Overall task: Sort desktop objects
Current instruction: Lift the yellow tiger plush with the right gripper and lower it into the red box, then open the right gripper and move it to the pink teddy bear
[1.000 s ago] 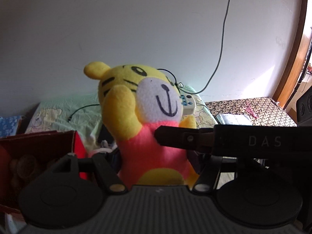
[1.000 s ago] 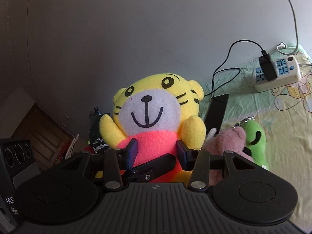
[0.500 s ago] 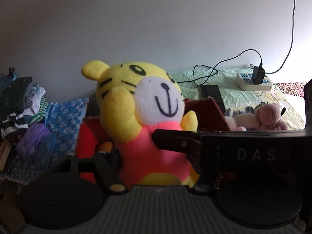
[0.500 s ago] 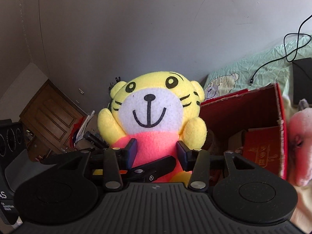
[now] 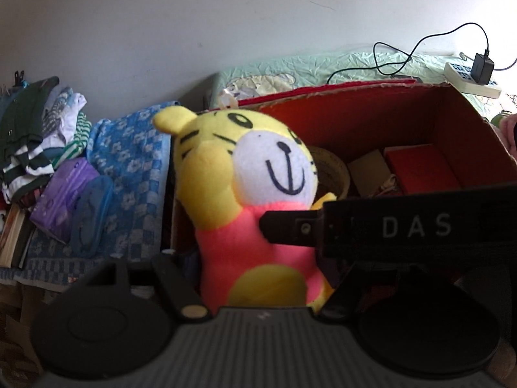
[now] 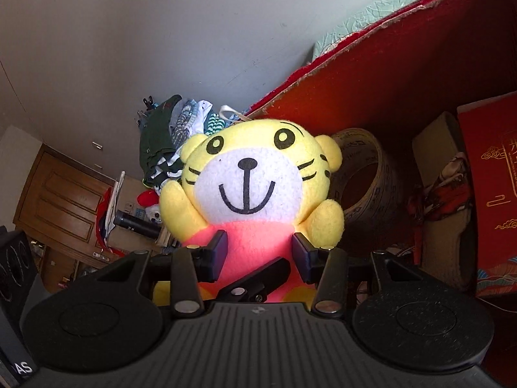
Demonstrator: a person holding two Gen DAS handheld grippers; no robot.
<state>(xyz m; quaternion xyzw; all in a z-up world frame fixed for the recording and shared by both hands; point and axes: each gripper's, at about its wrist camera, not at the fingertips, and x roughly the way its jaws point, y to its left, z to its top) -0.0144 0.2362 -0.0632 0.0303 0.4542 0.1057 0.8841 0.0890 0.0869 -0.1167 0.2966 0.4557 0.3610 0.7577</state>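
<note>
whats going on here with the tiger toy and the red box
A person with two handheld grippers is sorting things. Both the right gripper and the left gripper are shut on the yellow tiger plush, holding it upright at the open red box. The box already holds a tape roll and a red package.

Daylight falls from the right — the pale grey painted wall [image 5: 161, 32] is bright, the red cardboard box's inside [image 6: 404, 74] shadowed; fisheye edges bend and darken, sharp focus throughout.
</note>
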